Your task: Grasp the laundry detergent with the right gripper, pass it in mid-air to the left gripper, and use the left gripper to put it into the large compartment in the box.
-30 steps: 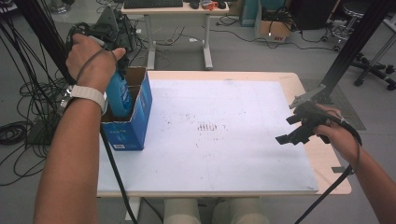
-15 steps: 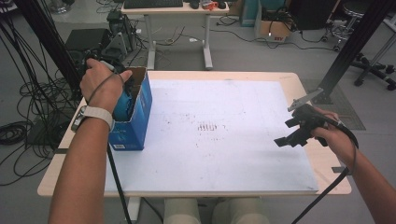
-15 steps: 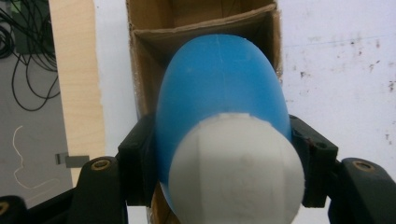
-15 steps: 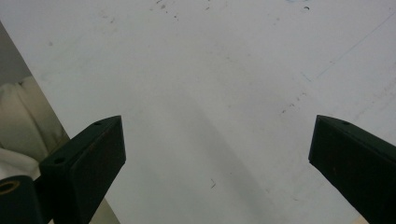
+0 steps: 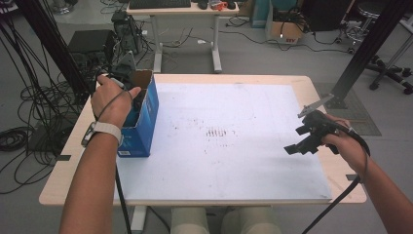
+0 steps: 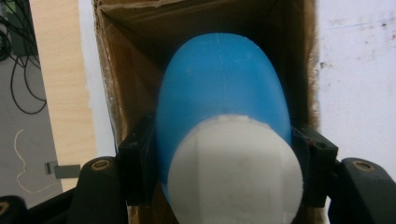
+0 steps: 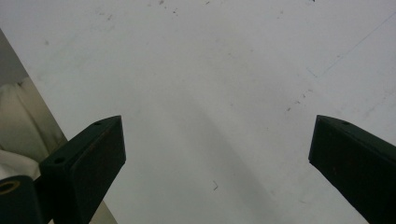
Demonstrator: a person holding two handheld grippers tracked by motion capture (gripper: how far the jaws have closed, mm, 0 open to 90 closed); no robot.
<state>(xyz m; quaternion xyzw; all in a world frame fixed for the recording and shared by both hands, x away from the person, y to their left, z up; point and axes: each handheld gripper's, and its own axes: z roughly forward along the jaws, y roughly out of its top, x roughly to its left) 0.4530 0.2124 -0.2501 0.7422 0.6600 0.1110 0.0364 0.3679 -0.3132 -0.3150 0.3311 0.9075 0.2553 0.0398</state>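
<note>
A blue bottle with a white cap (image 6: 219, 107) sits between the jaws of my left gripper (image 6: 224, 172), which is shut on it just above the cap. The bottle's body reaches down into an open cardboard box (image 6: 135, 70). From above, that box is blue on the outside (image 5: 141, 122) and stands at the table's left side, with my left hand (image 5: 114, 100) over its opening. My right gripper (image 5: 299, 144) hovers open over the white mat (image 5: 229, 131) at the right. Its jaws (image 7: 219, 158) stand wide with nothing between them.
The wooden table's edge (image 5: 73, 190) borders the mat. Cables and black equipment (image 5: 92, 46) lie on the floor to the left. A second desk (image 5: 185, 9) stands behind, and a black frame post (image 5: 365, 48) rises at the right.
My left hand has gone down with the blue bottle, which now sits mostly inside the box. The right gripper has stayed where it was.
</note>
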